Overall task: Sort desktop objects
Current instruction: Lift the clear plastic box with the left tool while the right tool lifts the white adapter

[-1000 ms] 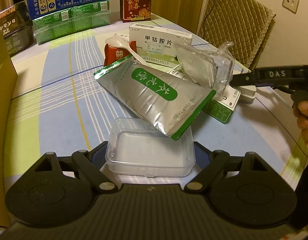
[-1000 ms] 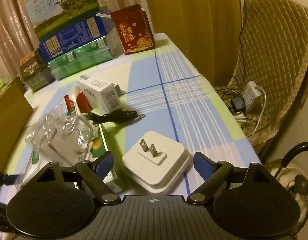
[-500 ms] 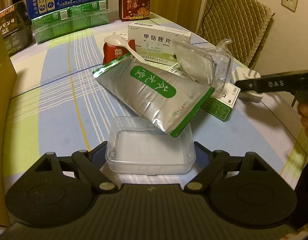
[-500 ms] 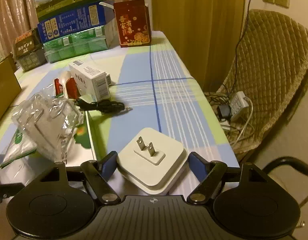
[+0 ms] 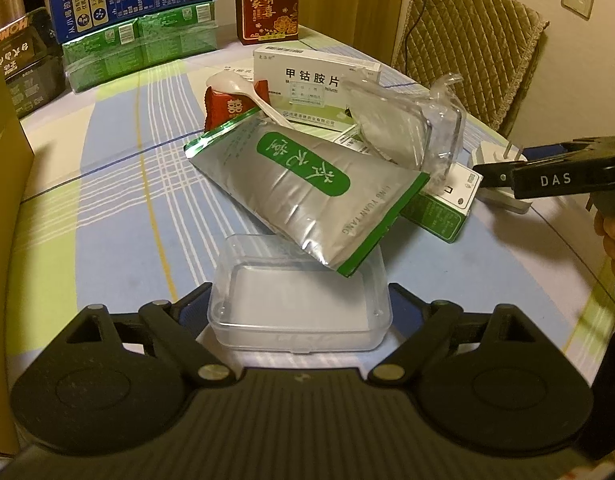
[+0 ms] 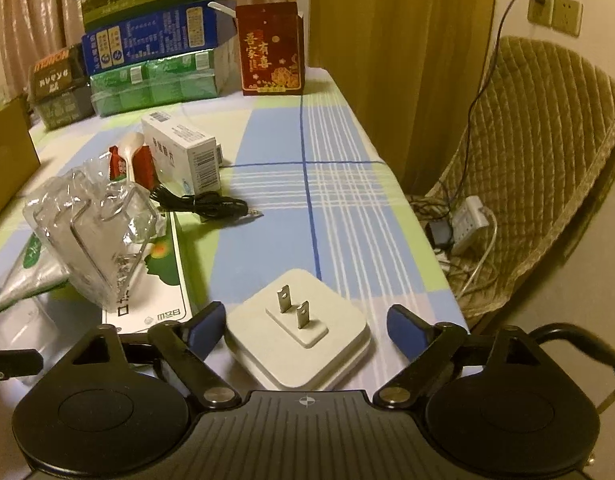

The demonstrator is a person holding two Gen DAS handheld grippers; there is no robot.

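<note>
My left fingers straddle the clear box, right fingers open around the plug; clutter unsorted mid-table.

silver-green pouch, white plug, blue-green plaid tablecloth.

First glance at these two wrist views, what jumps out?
The white plug adapter, prongs up, sits between the open fingers of the right gripper. In the left view, a silver-green foil pouch leans over the clear plastic box framed by the left gripper.
</note>
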